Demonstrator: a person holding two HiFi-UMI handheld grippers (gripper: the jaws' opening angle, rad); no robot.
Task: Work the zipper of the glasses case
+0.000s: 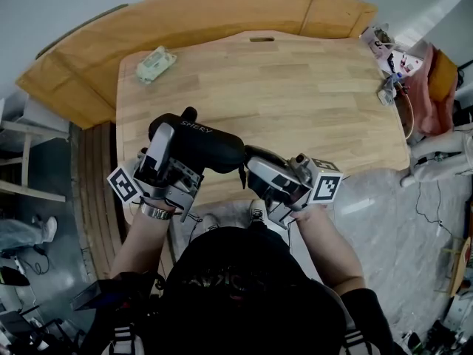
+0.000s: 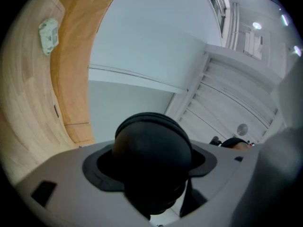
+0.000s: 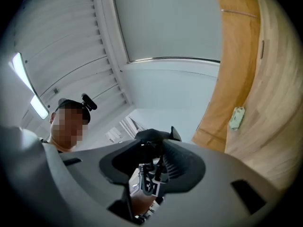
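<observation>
A black glasses case (image 1: 199,143) hangs above the near edge of the wooden table (image 1: 295,95). My left gripper (image 1: 174,145) is shut on its left half. In the left gripper view the case's rounded end (image 2: 152,148) fills the space between the jaws of the left gripper (image 2: 151,174). My right gripper (image 1: 251,168) points at the case's right end, where the black zipper pull (image 1: 242,176) dangles. In the right gripper view that case end (image 3: 154,136) and the pull (image 3: 175,133) sit at the tips of the right gripper (image 3: 158,148). A gap still shows between its pads.
A pale green object (image 1: 155,63) lies at the table's far left. A curved wooden bench (image 1: 185,17) wraps the far side. Cables and small items (image 1: 392,65) crowd the table's far right corner. A white mannequin-like figure (image 1: 440,157) stands to the right on the floor.
</observation>
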